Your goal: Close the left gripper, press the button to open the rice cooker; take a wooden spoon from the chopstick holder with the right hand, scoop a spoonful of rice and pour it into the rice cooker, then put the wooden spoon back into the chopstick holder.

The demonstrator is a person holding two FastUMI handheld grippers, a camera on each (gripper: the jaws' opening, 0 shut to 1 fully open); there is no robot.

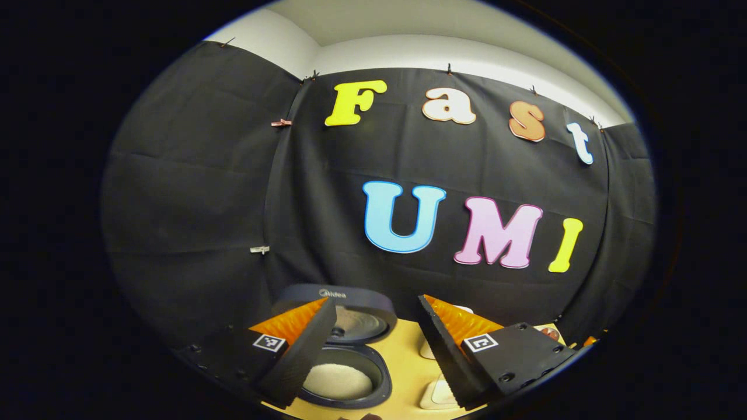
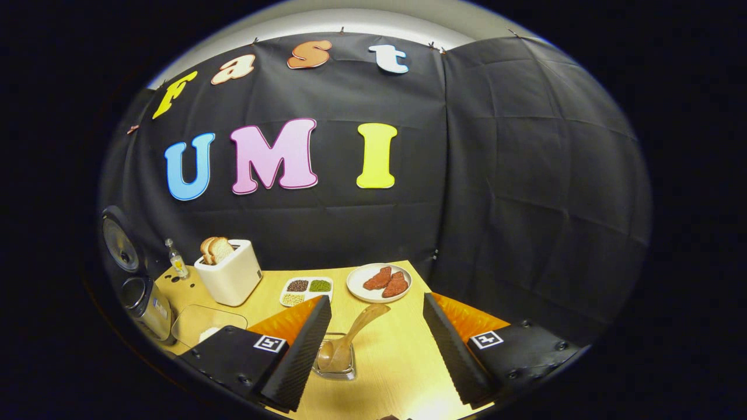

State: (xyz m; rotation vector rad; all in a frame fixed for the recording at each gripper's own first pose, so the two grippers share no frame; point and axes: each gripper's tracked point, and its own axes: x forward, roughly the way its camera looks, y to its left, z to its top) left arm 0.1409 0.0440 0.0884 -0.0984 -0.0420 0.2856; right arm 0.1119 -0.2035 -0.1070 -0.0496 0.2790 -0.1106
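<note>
Rice cooker [image 1: 344,350] sits open on the table [image 1: 402,361], lid [image 1: 344,312] up, white rice visible in the pot, just ahead of my left gripper [image 1: 373,356]; that gripper's fingers are spread apart, holding nothing. My right gripper [image 2: 373,356] is also spread wide, empty. Wooden spoon [image 2: 350,338] stands tilted in the clear chopstick holder [image 2: 335,364], between my right fingers and not touched by them. Farther back on the table: toaster [image 2: 230,274] with bread, tray of beans [image 2: 306,290], plate [image 2: 379,283] with meat slices, small bottle [image 2: 175,259].
</note>
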